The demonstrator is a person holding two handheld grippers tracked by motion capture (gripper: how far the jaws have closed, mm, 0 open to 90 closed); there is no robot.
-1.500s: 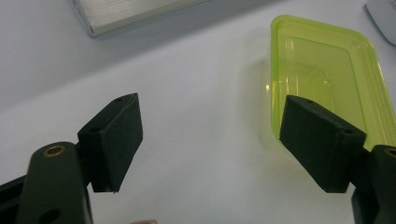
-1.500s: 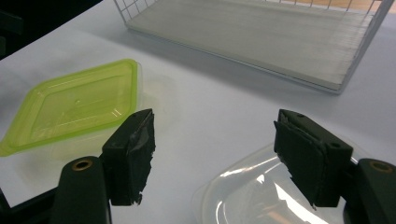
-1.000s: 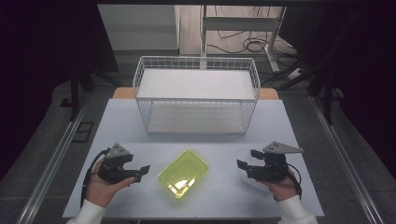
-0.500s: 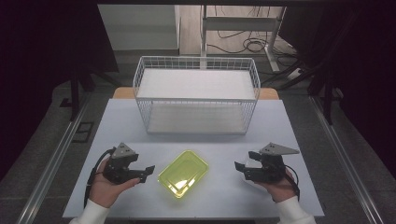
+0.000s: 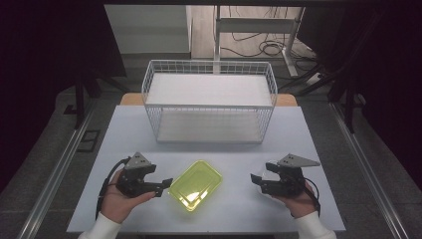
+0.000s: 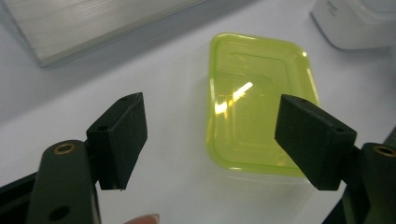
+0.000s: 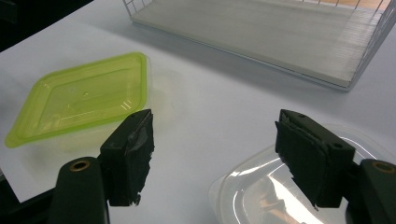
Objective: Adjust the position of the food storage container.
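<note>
Near the tabletop's (image 5: pixel 124 129) front edge, toward its left corner, a hand (image 5: pixel 118 199) holds the left gripper (image 5: pixel 166 185). Its jaws are spread wide and grip nothing; their tips sit just beside the left rim of the yellow-green tray (image 5: pixel 196 184). In the left gripper view the tray (image 6: pixel 261 102) lies between and beyond the two parted jaws, flat on the white surface, with a fingertip (image 6: pixel 142 218) at the bottom edge.

The tray rests at the middle of the front edge, turned at an angle to it. Behind it, at the back edge, stands a white wire basket (image 5: pixel 209 69).

Toward the front right corner, the other hand (image 5: pixel 298 199) holds the right gripper (image 5: pixel 255 180), jaws also wide apart and holding nothing. In the right gripper view a clear lid (image 7: pixel 261 196) lies under the jaws, the tray (image 7: pixel 79 102) off to the left and the basket (image 7: pixel 364 60) beyond.
</note>
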